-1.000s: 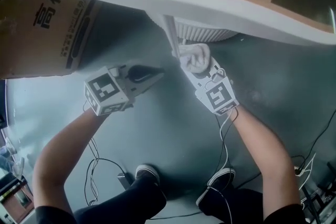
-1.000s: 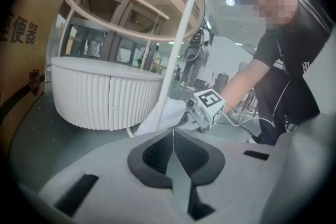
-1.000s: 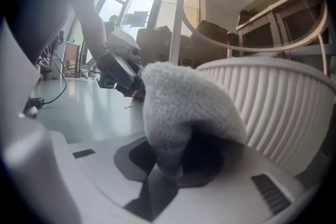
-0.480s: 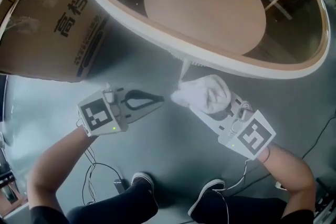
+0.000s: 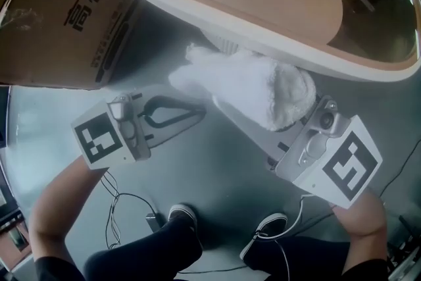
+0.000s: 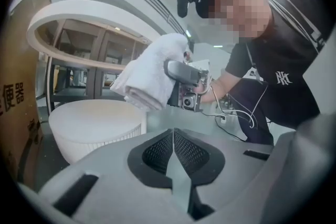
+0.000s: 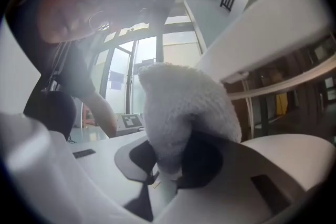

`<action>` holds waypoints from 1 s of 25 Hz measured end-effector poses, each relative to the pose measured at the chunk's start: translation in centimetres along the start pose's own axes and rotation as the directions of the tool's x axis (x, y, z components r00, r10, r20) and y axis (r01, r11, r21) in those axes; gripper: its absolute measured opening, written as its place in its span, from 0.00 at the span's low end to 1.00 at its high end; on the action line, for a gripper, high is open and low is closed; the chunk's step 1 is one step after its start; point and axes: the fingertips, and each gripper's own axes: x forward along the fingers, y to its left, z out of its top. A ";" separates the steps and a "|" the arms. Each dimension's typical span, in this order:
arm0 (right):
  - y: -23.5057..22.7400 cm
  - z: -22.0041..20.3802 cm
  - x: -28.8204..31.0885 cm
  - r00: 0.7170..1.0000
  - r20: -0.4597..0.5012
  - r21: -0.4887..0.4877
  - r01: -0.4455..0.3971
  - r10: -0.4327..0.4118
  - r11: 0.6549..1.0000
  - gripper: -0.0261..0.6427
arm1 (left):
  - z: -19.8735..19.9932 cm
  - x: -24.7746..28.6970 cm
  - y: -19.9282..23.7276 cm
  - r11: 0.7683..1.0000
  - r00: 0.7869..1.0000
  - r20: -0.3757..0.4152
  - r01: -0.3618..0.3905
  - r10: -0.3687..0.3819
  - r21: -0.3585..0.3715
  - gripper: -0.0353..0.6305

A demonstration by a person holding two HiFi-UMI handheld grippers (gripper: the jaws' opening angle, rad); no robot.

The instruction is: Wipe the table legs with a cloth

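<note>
A round table with a white rim [image 5: 263, 43] stands over a white ribbed base [image 5: 227, 44]; the same base [image 6: 94, 128] fills the left of the left gripper view. A folded white cloth [image 5: 253, 85] is clamped in my right gripper [image 5: 223, 99], held up in the air just in front of the rim and touching nothing. From the right gripper view the cloth [image 7: 184, 113] bulges out of the jaws. My left gripper [image 5: 197, 112] hovers to the left of the cloth, its jaws pressed together and empty, with its tips [image 6: 173, 136] pointing at the cloth [image 6: 152, 73].
A large brown cardboard box [image 5: 59, 16] stands at the left, close to the table. Cables [image 5: 122, 207] trail over the grey floor near the person's shoes [image 5: 184, 214]. The person's torso fills the right of the left gripper view.
My right gripper has pulled the cloth away from the leg under the table and lifted it up in front of the rim. The left gripper drifted slightly left, still shut.
</note>
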 end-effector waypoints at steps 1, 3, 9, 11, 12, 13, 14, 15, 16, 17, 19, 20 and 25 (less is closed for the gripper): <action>-0.2 -0.4 0.0 1.000 -0.006 0.019 0.006 -0.006 1.000 0.15 | -0.2 0.0 0.1 1.000 1.000 -0.004 0.002 -0.002 -0.005 0.06; -0.8 -2.2 -0.3 0.999 -0.038 0.071 0.025 -0.023 0.997 0.15 | -0.7 0.2 0.1 1.000 1.000 -0.007 0.013 -0.013 -0.014 0.06; -2.0 -10.0 -1.1 0.988 -0.148 0.128 0.052 -0.033 0.990 0.15 | -3.5 2.0 0.2 0.997 0.999 -0.040 0.013 -0.016 -0.070 0.06; -2.2 -13.1 -1.0 0.980 -0.193 0.125 0.064 -0.039 0.990 0.15 | -4.6 2.5 0.4 0.995 0.999 -0.045 0.017 -0.021 -0.095 0.06; -2.3 -14.6 -1.0 0.977 -0.211 0.123 0.067 -0.040 0.990 0.15 | -5.1 2.7 0.5 0.994 0.999 -0.048 0.019 -0.024 -0.105 0.06; -2.4 -16.1 -0.9 0.973 -0.227 0.118 0.069 -0.040 0.991 0.15 | -5.7 3.0 0.6 0.993 0.998 -0.050 0.019 -0.025 -0.113 0.06; -2.5 -17.5 -0.8 0.970 -0.240 0.112 0.070 -0.041 0.991 0.15 | -6.2 3.2 0.8 0.993 0.998 -0.052 0.018 -0.024 -0.120 0.06; -2.6 -18.7 -0.8 0.967 -0.252 0.106 0.071 -0.043 0.992 0.15 | -6.7 3.5 0.9 0.992 0.998 -0.054 0.015 -0.022 -0.127 0.06; -2.7 -19.9 -0.6 0.964 -0.261 0.104 0.075 -0.045 0.992 0.15 | -7.2 3.7 1.2 0.991 0.998 -0.055 0.012 -0.019 -0.133 0.06; -2.9 -20.9 -0.5 0.962 -0.268 0.105 0.079 -0.048 0.991 0.15 | -7.6 3.9 1.5 0.990 0.998 -0.057 0.007 -0.015 -0.138 0.06; -3.3 -22.9 -0.1 0.959 -0.279 0.111 0.087 -0.053 0.990 0.15 | -9.0 4.5 2.3 0.990 0.998 -0.064 -0.004 -0.005 -0.140 0.06; -3.5 -24.1 -0.1 0.956 -0.288 0.114 0.094 -0.058 0.989 0.15 | -9.8 4.9 2.5 0.990 0.998 -0.067 -0.009 0.000 -0.138 0.06; -4.5 -29.8 -0.2 0.907 -0.411 0.110 0.146 -0.088 0.983 0.15 | -12.0 6.1 3.0 0.981 1.000 -0.025 -0.017 0.012 -0.194 0.06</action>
